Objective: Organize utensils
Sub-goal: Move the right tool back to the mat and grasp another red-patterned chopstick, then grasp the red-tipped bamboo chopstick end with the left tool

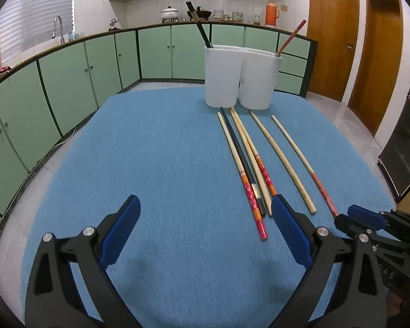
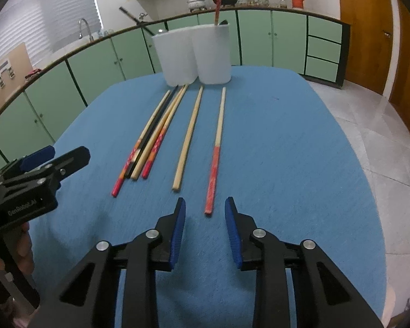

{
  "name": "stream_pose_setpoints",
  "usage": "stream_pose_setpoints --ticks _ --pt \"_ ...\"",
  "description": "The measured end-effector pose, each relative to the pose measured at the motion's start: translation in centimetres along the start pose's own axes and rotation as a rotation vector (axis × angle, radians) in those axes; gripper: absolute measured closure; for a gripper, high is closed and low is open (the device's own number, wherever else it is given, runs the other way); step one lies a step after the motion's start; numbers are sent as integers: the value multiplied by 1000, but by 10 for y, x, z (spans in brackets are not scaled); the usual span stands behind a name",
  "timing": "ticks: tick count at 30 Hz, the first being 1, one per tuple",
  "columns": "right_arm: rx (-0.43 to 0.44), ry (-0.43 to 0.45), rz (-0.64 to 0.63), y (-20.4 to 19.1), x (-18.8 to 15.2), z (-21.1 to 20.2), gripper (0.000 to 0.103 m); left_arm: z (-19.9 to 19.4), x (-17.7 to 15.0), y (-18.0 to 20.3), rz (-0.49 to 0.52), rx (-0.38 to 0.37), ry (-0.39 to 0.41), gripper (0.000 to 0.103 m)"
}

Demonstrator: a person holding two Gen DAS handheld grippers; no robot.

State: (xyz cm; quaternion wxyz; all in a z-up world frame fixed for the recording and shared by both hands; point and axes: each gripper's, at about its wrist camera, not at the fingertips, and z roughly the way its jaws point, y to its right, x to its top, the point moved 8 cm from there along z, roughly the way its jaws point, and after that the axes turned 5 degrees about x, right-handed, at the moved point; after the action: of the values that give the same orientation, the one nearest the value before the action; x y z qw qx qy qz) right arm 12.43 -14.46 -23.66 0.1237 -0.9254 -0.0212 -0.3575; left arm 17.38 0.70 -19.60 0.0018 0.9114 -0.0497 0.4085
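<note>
Your left gripper (image 1: 205, 213) is hanging low with its jaws spread wide and nothing between them. Your right gripper (image 2: 205, 213) is pointing downward beside it, jaws partly apart, pads (image 2: 177, 235) not touching anything.

I see six chopsticks (image 2: 183, 134) lying lengthwise on the blue cloth. Two white holders (image 2: 194, 54) stand touching behind them, chopsticks inside.
</note>
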Motion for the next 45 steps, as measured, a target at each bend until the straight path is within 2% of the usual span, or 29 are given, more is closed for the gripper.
stream_pose_setpoints --ticks 3,6,15,24,29,30,33,35,41,45 --pt "5 -14 3 -2 -6 3 79 2 -5 3 2 -5 -13 9" --pt "-2 -16 3 -3 -7 4 80 4 -10 5 0 -14 -25 9" --pt "-28 -11 12 2 1 13 91 12 -10 8 -20 -23 -37 10" --pt "-48 -9 -7 3 4 17 93 19 -14 9 -28 -35 -67 10" --pt "-47 -9 -6 2 4 17 93 23 -17 19 0 -53 -90 10" --pt "-46 -8 -5 2 4 17 93 24 -18 21 2 -56 -95 11" --pt "-46 -8 -4 3 4 16 94 29 -22 25 7 -68 -129 26" --pt "-44 -8 -2 4 4 16 94 35 -26 28 5 -79 -159 28" --pt "-42 -6 2 4 5 16 94 35 -27 33 22 -70 -160 29" --pt "-42 -4 2 5 4 16 94 36 -28 39 48 -62 -154 43"
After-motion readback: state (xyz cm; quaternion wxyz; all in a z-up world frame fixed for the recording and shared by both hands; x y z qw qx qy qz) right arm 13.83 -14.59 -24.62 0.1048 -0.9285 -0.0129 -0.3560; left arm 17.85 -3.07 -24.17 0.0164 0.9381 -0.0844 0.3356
